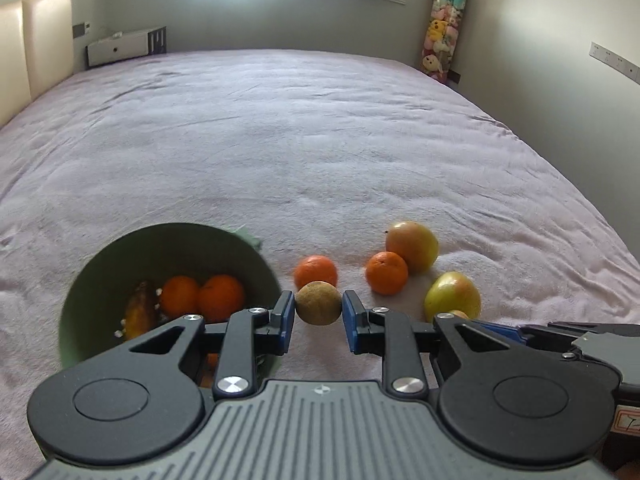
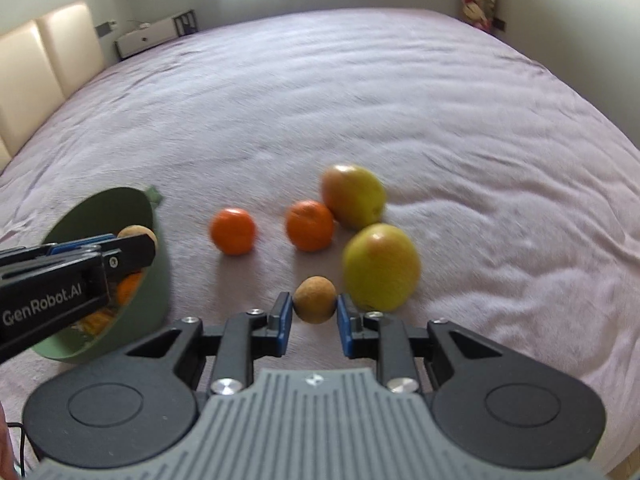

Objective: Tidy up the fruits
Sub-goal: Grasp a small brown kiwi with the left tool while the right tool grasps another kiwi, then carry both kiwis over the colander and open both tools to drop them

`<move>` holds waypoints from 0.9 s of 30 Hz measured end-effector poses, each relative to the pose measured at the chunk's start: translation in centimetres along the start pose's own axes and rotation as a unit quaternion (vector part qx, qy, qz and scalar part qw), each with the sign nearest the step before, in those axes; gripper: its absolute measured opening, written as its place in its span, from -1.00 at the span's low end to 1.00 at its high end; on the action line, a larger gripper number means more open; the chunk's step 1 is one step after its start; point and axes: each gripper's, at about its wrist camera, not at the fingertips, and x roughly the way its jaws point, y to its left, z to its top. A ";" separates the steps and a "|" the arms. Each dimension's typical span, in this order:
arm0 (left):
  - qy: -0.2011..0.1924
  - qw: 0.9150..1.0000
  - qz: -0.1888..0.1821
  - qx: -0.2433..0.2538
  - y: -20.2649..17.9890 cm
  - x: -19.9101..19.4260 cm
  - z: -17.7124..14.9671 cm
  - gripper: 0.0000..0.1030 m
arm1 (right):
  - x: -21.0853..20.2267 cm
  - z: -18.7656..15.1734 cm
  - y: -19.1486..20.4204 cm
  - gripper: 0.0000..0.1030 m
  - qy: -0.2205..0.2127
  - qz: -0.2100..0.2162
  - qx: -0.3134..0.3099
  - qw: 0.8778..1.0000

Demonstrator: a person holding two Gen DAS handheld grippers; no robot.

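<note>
My left gripper (image 1: 318,314) is shut on a small brown round fruit (image 1: 318,303), held beside the rim of the green bowl (image 1: 100,264); it also shows in the right wrist view (image 2: 120,248) over the bowl (image 2: 136,320). The bowl holds two oranges (image 1: 202,294) and a darker fruit. My right gripper (image 2: 314,312) has a second brown fruit (image 2: 315,299) between its blue pads, touching both. On the bed lie two oranges (image 2: 233,230) (image 2: 309,225) and two yellow-red apples (image 2: 354,196) (image 2: 380,266).
A wide pink bedspread (image 1: 320,140) stretches away behind the fruit. A padded headboard (image 1: 24,52) is at the left, a white bedside unit (image 1: 120,46) at the far wall, and a stack of plush toys (image 1: 442,28) in the far right corner.
</note>
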 end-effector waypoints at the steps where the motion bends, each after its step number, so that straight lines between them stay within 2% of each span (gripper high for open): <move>1: 0.004 1.000 -0.004 -0.006 0.5 -0.2 0.1 -0.45 | -0.2 0.1 0.5 -0.60 -0.003 0.010 -0.006 1.000; 7: 0.038 0.998 -0.019 -0.040 3.7 -1.3 0.8 -0.45 | -1.1 0.4 3.7 -0.60 -0.019 0.064 -0.047 0.997; 12: 0.072 0.993 -0.046 -0.085 6.5 -1.6 1.1 -0.45 | -1.6 0.4 6.6 -0.60 -0.031 0.092 -0.102 0.990; 18: 0.097 0.989 -0.041 -0.104 8.7 -1.5 0.9 -0.45 | -1.8 0.3 9.1 -0.60 -0.032 0.104 -0.150 0.983; 25: 0.124 0.982 -0.061 -0.130 10.9 -0.9 0.5 -0.44 | -1.2 0.3 10.6 -0.60 -0.021 0.111 -0.191 0.975; 27: 0.135 0.978 -0.069 -0.146 11.7 -0.5 0.3 -0.45 | -0.9 0.2 10.7 -0.60 -0.015 0.113 -0.196 0.974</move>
